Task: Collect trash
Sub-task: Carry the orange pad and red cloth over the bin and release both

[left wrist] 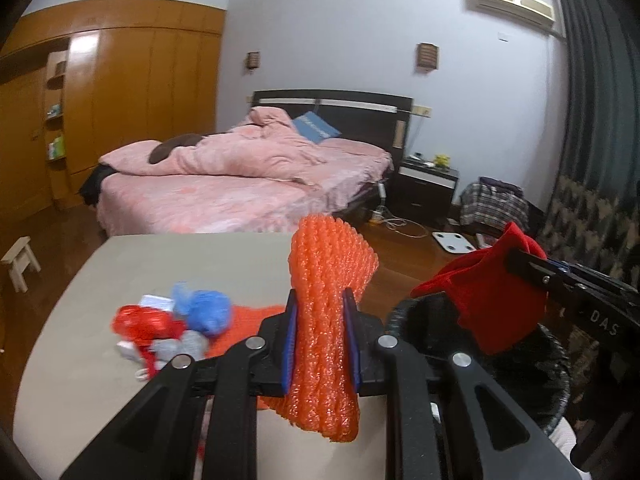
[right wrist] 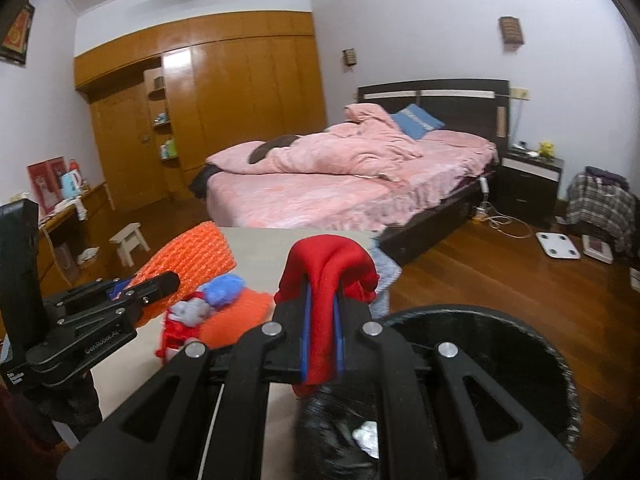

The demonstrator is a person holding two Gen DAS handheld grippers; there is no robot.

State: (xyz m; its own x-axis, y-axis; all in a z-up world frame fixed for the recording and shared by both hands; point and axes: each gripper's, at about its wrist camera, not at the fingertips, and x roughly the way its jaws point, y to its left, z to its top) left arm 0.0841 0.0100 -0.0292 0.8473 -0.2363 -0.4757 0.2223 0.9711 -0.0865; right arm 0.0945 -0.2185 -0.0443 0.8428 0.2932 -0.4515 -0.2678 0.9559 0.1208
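My left gripper (left wrist: pixel 320 312) is shut on an orange foam net sleeve (left wrist: pixel 328 320) and holds it above the beige table (left wrist: pixel 160 256). My right gripper (right wrist: pixel 320 304) is shut on a red cloth (right wrist: pixel 328 276), held over the rim of a black bin (right wrist: pixel 480 320) at the table's right edge. In the left wrist view the red cloth (left wrist: pixel 492 304) hangs above the bin (left wrist: pixel 432 320). A pile of trash lies on the table: a red bag (left wrist: pixel 140 322), a blue bag (left wrist: pixel 208 310), a grey wad (left wrist: pixel 180 346) and an orange piece (left wrist: pixel 248 320).
A bed with pink bedding (left wrist: pixel 240 176) stands beyond the table. A dark nightstand (left wrist: pixel 424 188), a white scale (left wrist: pixel 452 242) and cables lie on the wooden floor to the right. A small white stool (left wrist: pixel 18 260) stands to the left. A crumpled wad (right wrist: pixel 366 438) lies inside the bin.
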